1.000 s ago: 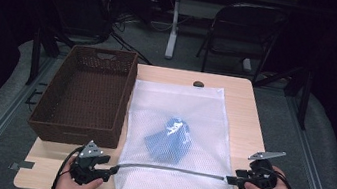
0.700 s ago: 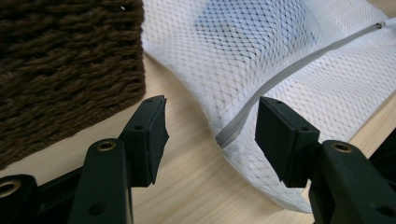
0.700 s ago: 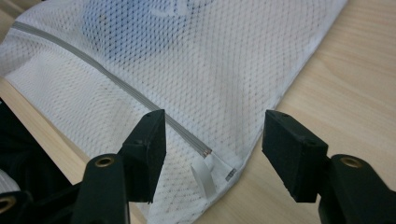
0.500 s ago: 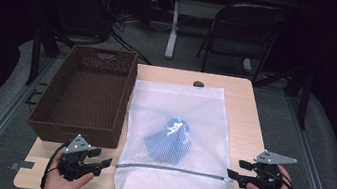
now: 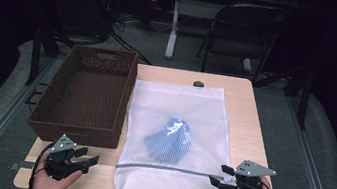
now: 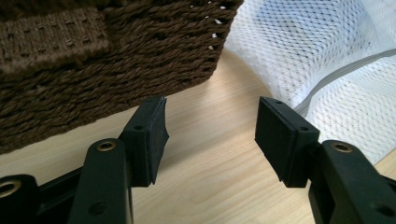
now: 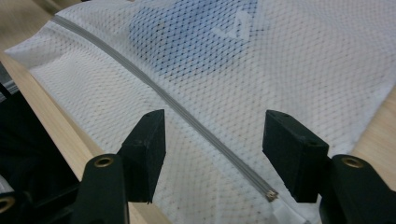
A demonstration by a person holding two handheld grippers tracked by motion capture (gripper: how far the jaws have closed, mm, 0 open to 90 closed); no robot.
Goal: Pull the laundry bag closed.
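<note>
A white mesh laundry bag [image 5: 172, 140] lies flat on the wooden table [image 5: 247, 111], with a blue garment [image 5: 170, 137] inside and a grey zipper [image 5: 165, 170] running across near its front end. My right gripper [image 5: 219, 175] is open at the zipper's right end; in the right gripper view the zipper [image 7: 187, 116] passes between the open jaws over the mesh bag [image 7: 280, 70]. My left gripper [image 5: 88, 157] is open over bare wood left of the bag, in front of the brown wicker basket [image 5: 86, 95]. The left gripper view shows the basket wall [image 6: 93, 65] and the bag's edge [image 6: 327, 60].
The wicker basket is empty and takes up the table's left half. A small dark knob [image 5: 199, 84] sits at the table's far edge. A folding chair [image 5: 246, 35] and a table leg stand on the floor behind.
My left gripper has drawn back leftward off the bag's zipper end to the bare wood before the basket. The right gripper stays at the zipper's right end.
</note>
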